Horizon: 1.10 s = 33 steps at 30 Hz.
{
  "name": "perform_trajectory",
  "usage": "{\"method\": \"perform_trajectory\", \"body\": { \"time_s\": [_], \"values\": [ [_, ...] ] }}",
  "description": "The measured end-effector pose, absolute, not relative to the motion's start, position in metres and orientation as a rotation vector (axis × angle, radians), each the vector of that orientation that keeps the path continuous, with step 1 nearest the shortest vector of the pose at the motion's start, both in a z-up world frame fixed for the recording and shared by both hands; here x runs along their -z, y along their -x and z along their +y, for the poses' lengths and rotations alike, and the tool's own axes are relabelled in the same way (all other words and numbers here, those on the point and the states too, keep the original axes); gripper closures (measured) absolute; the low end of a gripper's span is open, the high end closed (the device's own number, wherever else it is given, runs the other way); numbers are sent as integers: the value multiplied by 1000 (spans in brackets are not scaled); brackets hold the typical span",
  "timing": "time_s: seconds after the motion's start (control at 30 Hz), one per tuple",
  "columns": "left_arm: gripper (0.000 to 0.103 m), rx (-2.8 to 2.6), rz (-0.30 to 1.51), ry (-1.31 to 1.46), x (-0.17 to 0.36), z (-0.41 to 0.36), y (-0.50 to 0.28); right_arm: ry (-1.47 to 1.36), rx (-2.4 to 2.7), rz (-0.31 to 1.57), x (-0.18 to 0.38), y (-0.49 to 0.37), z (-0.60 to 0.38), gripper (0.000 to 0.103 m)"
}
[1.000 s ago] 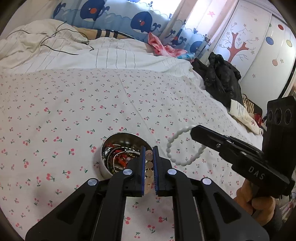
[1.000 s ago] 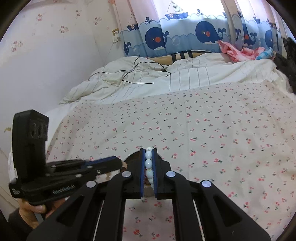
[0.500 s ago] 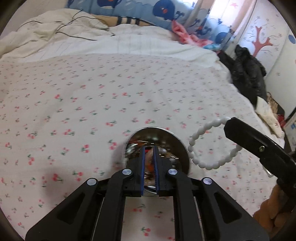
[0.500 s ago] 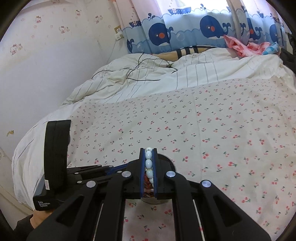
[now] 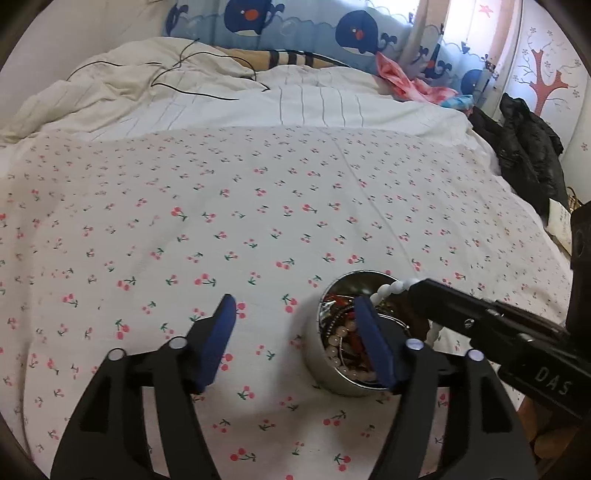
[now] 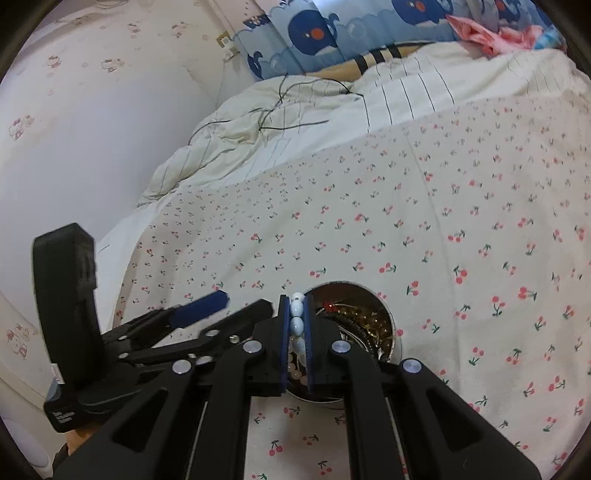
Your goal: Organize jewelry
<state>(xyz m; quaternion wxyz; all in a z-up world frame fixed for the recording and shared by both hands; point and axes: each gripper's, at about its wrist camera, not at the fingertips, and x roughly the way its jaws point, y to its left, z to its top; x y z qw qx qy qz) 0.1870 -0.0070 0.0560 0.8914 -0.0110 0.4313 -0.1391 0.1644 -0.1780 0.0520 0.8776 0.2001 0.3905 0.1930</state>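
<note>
Both fisheye views look forward along their own black jaws, close above the cherry-print bed sheet [image 5: 280, 206], facing the whale-print curtain [image 6: 317, 33]. They share the round steel jewelry bowl [image 5: 314, 354] [image 6: 388, 314]; each also catches the other gripper at its edge.

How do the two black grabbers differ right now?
The left gripper has its jaws spread wide and holds nothing; the right gripper is shut on the white bead bracelet. The left straddles the near wall of the metal bowl; the right hangs over the bowl's opening. Both have blue-padded fingers.
</note>
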Motion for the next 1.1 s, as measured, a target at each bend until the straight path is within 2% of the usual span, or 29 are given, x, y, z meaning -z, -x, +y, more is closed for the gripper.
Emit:
{"method": "perform_trajectory", "body": {
  "time_s": [0.13,0.4,0.43,0.57,0.67,0.7,0.77,0.8,0.83,0.87,1.1],
  "values": [
    [28,252,898,25,-55,-3,-188,-372,-344,857,-41,-168,-174,95],
    [25,231,909,15,-50,-2,-191,-254,-242,911,-23,-176,-167,94],
    [25,230,910,12,-50,-3,-191,-238,-229,915,-21,-175,-166,86],
    [24,214,907,10,-49,-1,-191,-217,-232,920,-17,-177,-162,77],
    [20,210,902,25,-51,2,-191,-208,-235,896,-22,-173,-158,63],
    [19,209,896,35,-52,3,-190,-195,-221,884,-25,-172,-158,55],
    [17,207,886,50,-55,6,-190,-174,-202,859,-32,-168,-158,52],
    [15,204,881,53,-56,7,-189,-167,-191,853,-35,-166,-160,48],
    [15,203,878,53,-57,8,-189,-145,-161,844,-38,-164,-161,37],
    [15,206,878,52,-57,8,-188,-127,-142,837,-40,-163,-162,34],
    [14,235,927,31,-46,15,-172,-110,-108,867,-37,-144,-185,27]
  ]
}}
